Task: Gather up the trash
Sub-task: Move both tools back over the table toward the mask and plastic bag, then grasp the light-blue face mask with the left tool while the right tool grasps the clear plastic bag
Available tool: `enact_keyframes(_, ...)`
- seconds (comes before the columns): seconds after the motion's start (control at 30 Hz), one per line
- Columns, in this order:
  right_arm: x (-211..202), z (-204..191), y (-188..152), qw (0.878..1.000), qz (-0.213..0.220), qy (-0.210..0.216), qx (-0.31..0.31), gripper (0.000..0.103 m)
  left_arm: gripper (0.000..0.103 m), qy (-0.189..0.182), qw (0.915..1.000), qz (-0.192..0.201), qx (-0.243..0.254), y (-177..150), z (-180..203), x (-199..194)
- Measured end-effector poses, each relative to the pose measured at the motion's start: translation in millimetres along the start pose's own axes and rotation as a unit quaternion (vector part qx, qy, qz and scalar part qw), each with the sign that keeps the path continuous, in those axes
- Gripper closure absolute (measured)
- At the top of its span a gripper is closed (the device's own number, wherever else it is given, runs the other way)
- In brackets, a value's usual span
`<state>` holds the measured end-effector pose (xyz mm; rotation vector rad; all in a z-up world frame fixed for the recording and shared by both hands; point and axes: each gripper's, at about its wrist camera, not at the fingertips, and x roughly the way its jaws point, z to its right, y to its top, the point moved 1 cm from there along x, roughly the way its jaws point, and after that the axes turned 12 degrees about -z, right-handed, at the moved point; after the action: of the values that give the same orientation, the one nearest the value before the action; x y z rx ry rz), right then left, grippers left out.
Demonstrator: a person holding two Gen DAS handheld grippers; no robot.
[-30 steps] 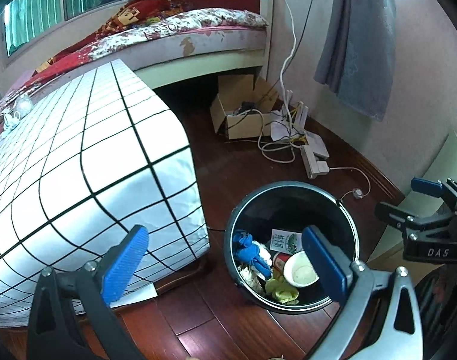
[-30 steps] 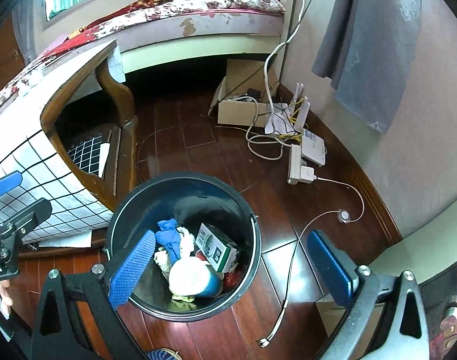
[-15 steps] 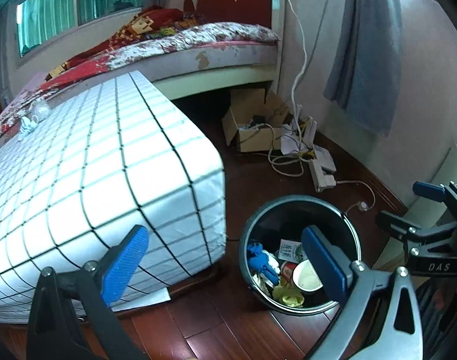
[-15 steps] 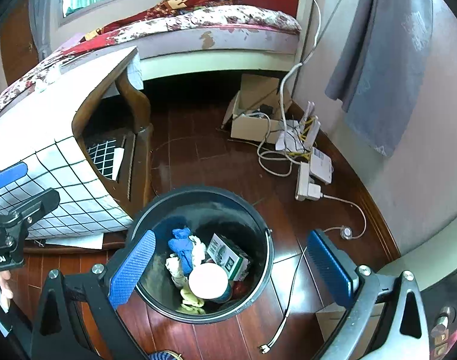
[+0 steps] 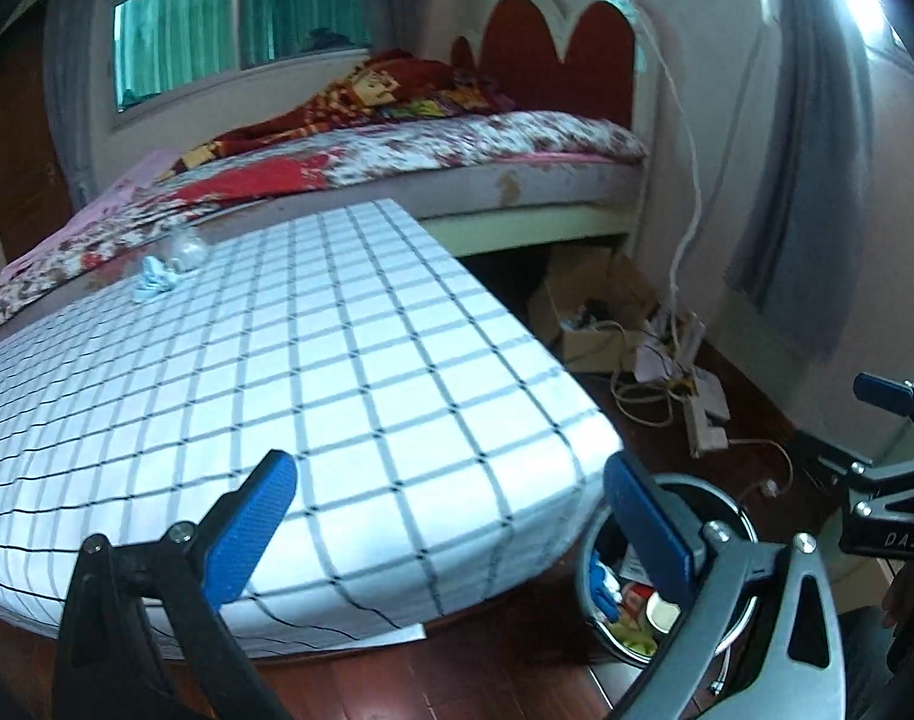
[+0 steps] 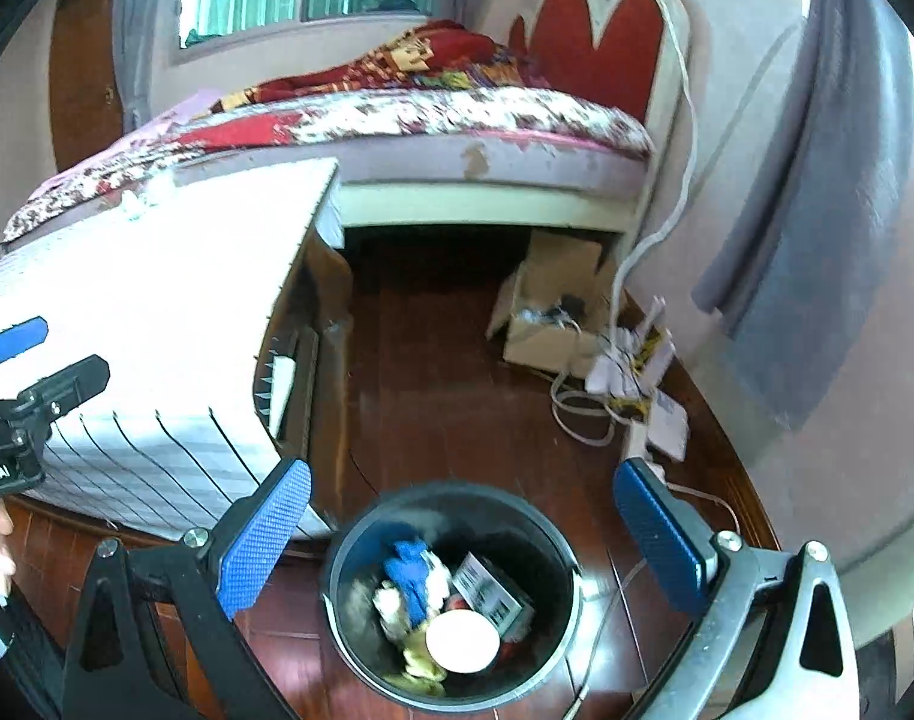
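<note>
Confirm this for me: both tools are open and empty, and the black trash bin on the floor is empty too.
Not quite. The left tool and right tool are open and empty, but the black trash bin is not: the right wrist view shows a blue glove, a small carton and a white cup inside.

The left wrist view sits low and close over the white black-gridded cloth covering the counter, facing along it toward the bed with the red scalloped headboard and the green-curtained window. The round black trash bin shows only partly at its lower right, behind one blue-padded finger. The right wrist view looks from higher up, tilted steeply down — the same bin lies almost directly below, open top fully seen. Both views face the same way and share the bed, the open cardboard box on the dark wooden floor, the cloth and the grey curtain — each also catches the other gripper at its edge.
</note>
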<state>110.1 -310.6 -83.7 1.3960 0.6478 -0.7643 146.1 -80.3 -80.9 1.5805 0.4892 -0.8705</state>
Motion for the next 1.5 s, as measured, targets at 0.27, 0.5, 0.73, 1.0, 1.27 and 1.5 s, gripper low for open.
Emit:
enact_keyframes(0.27, -2.5, -64.2, 49.1, 0.998, 0.022, 0.040, -0.045, 0.001, 0.000, 0.044, 0.9979, 0.013, -0.046, 14.7, -76.5, -12.7)
enact_keyframes(0.5, 4.4, -125.0, 106.0, 0.992, 0.030, 0.089, -0.087, 0.001, 0.001, 0.085, 0.9930, 0.016, -0.081, 41.2, -148.3, -19.6)
enact_keyframes(0.73, 39.1, -192.6, 170.6, 0.983, 0.038, 0.110, -0.140, 0.001, 0.002, 0.105, 0.9856, -0.006, -0.132, 71.4, -226.0, 12.4)
enact_keyframes(1.0, 120.5, -266.5, 254.7, 0.976, -0.008, 0.127, -0.179, 0.001, 0.004, 0.117, 0.9814, -0.014, -0.151, 120.6, -299.2, 82.8)
enact_keyframes(1.27, 189.5, -310.0, 326.0, 0.975, -0.016, 0.119, -0.187, 0.001, 0.013, 0.096, 0.9809, -0.053, -0.161, 169.9, -340.5, 173.3)
enact_keyframes(1.5, 226.1, -330.2, 358.6, 0.974, -0.025, 0.136, -0.179, 0.001, 0.033, 0.054, 0.9762, -0.090, -0.190, 196.1, -359.4, 216.5)
